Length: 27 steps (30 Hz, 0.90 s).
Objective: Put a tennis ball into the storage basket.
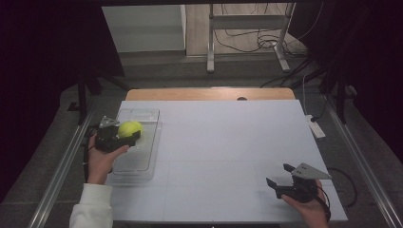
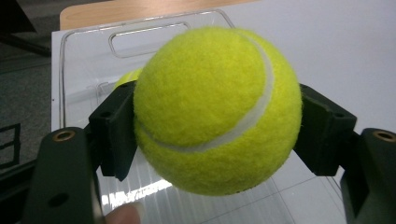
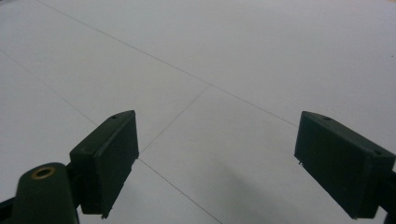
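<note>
Left claw clamped on tennis ball, above clear tray

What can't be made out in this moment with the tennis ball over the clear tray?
- Tray floor under the tennis ball: in the left gripper view the ball covers most of the clear tray, so whether ball and tray touch is unclear.
- A yellow-green sliver behind the ball: reflection or second ball, cannot tell.
- Left gripper: small and dark in the high view.
- Right gripper: its body is cut off by the bottom edge.
</note>
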Tool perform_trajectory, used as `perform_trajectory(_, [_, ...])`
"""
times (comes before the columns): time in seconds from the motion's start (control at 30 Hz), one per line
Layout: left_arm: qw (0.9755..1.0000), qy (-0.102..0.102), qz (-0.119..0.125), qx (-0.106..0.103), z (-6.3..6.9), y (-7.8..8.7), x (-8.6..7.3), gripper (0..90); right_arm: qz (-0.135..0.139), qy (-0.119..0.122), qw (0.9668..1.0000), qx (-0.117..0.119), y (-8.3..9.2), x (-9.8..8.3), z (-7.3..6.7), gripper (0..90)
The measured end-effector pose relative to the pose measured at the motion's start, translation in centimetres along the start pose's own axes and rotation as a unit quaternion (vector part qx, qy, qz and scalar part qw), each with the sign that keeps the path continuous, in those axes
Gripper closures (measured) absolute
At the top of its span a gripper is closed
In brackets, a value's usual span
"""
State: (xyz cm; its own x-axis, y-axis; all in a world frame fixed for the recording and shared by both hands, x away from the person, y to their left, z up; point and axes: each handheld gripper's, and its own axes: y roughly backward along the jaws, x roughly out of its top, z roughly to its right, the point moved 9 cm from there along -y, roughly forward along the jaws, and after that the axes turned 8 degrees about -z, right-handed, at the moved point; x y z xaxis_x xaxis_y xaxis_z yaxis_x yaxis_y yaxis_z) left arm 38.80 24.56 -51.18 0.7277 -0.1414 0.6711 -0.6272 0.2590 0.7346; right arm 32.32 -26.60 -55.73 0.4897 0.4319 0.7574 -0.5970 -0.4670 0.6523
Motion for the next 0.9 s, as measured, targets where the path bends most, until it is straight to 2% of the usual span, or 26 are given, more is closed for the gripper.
perform_trajectory(0.33, [0.9994,-0.002,-0.031,0.012,-0.5,-0.8,-0.8,26.4,-0.001,0.0,1.0,-0.001,0.0,0.0,0.0,14.1])
perform_trajectory(0.9, [0.9975,0.0,-0.069,0.017,-1.2,-1.8,-2.0,26.3,-0.001,0.0,1.0,0.0,0.0,0.0,0.0,14.1])
